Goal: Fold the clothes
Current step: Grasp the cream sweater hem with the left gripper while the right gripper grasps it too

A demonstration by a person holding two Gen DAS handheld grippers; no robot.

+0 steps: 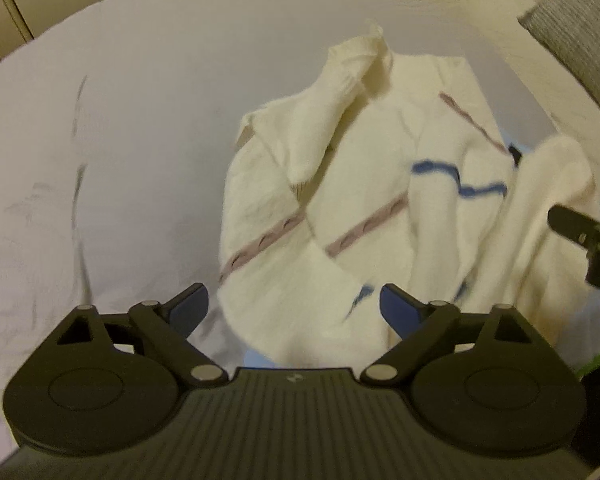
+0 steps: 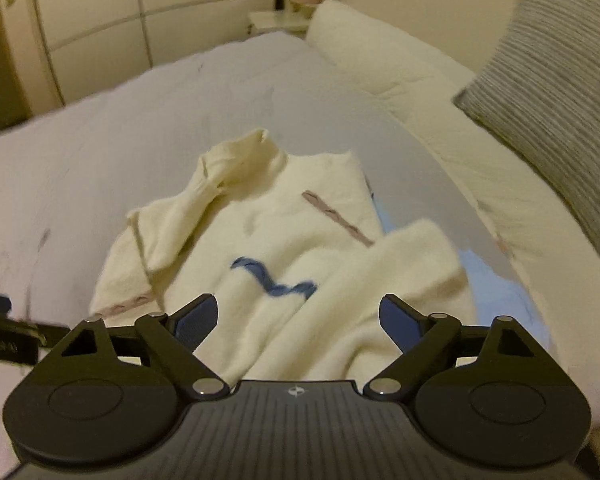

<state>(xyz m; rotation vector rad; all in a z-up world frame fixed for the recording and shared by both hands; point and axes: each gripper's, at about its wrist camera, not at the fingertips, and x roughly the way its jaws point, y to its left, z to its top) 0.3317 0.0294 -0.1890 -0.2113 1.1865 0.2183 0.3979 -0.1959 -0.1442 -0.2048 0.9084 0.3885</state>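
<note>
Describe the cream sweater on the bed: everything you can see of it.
The cream sweater looks like soft, fuzzy knit with a high collar, a wavy blue stripe across the chest and dusty-pink braided stripes running diagonally. It lies crumpled, not yet folded, on the pale bed sheet, collar pointing away from the cameras. One sleeve is folded in across the body; the other side is bunched up in loose folds. Neither gripper holds it; both sets of jaws stand open above its near edge.

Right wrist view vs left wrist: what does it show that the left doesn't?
Right wrist only: a long cream bolster along the bed's far side and a bedside shelf behind it.
Left wrist only: the sweater's second pink stripe low on the front.
Both: the cream sweater on the bedsheet, its blue squiggle, the grey ribbed pillow, and open jaws.
</note>
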